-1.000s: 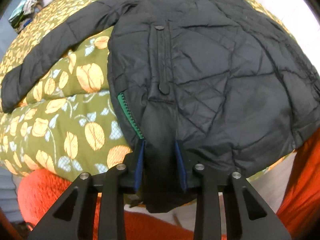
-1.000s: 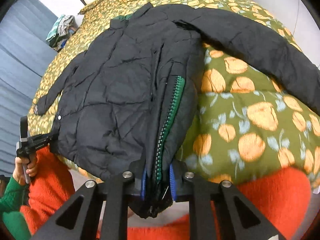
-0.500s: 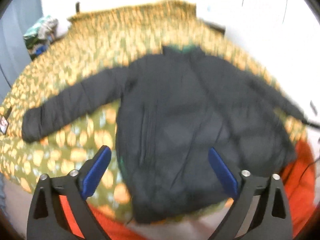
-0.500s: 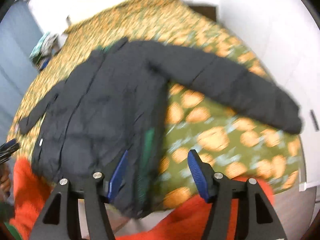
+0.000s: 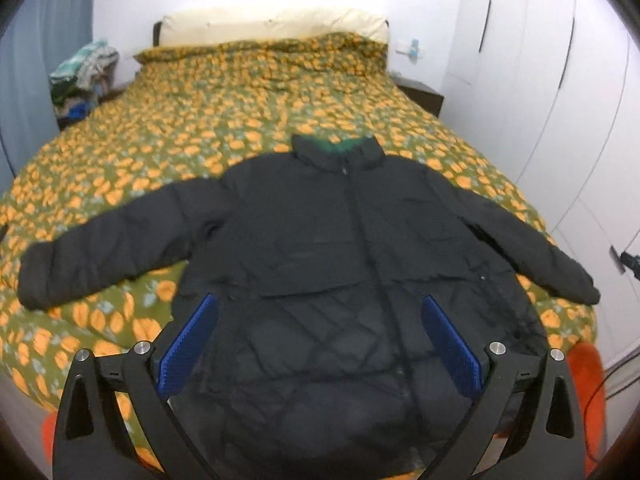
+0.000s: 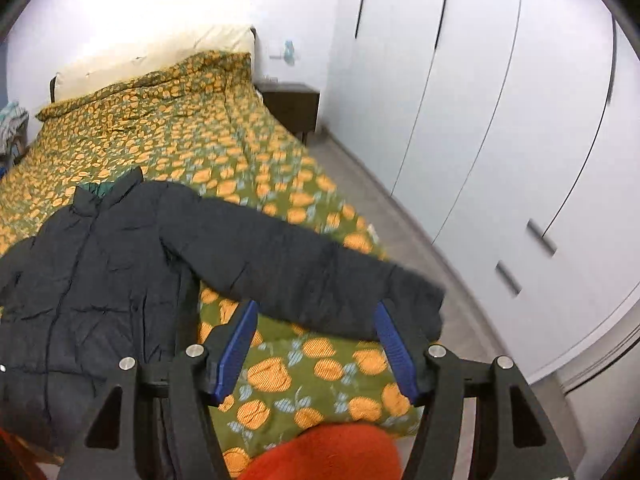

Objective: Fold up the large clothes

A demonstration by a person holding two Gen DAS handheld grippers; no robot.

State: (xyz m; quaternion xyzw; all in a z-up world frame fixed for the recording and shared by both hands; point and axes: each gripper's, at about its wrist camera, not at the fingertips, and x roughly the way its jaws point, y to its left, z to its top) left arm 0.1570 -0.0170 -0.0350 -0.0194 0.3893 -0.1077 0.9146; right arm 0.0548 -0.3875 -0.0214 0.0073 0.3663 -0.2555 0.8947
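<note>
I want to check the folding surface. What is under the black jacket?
The black jacket lies flat on a bed cover with an orange leaf print. The cover shows all around the jacket; the part directly beneath it is hidden.

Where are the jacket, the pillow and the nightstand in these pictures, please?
jacket (image 5: 320, 248): left wrist view, on its chest panel.
pillow (image 5: 276, 26): left wrist view, on the middle of its front face.
nightstand (image 6: 294, 106): right wrist view, on its dark front.
</note>
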